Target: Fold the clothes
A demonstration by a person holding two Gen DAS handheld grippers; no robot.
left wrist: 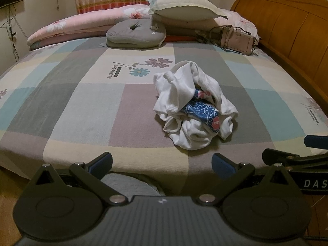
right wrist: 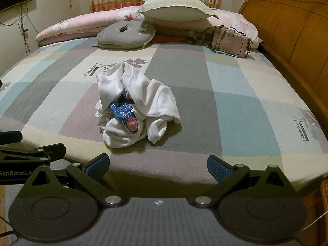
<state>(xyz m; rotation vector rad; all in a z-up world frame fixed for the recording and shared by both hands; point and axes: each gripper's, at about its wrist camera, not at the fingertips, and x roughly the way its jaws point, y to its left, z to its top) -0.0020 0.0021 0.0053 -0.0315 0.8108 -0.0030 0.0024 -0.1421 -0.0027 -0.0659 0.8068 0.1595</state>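
A crumpled white garment [left wrist: 190, 102] [right wrist: 137, 106] with a blue patterned print showing in its folds lies bunched up on the checked bed sheet [left wrist: 82, 102] [right wrist: 235, 106]. My left gripper [left wrist: 162, 165] hangs open at the bed's near edge, short of the heap, with nothing between its blue-padded fingers [left wrist: 222, 165]. My right gripper [right wrist: 157, 166] is open too, at the same near edge, empty, with the heap ahead and a little left. In each view the other gripper shows at the side: the right gripper [left wrist: 295, 157] and the left gripper [right wrist: 30, 153].
Pillows [left wrist: 180, 6] and a pink folded quilt [left wrist: 82, 24] line the far side, with a grey cushion [left wrist: 135, 33] and a pink handbag [left wrist: 237, 40] before them. A wooden headboard [left wrist: 287, 20] runs along the right. Wood floor [left wrist: 8, 188] lies below the bed's near edge.
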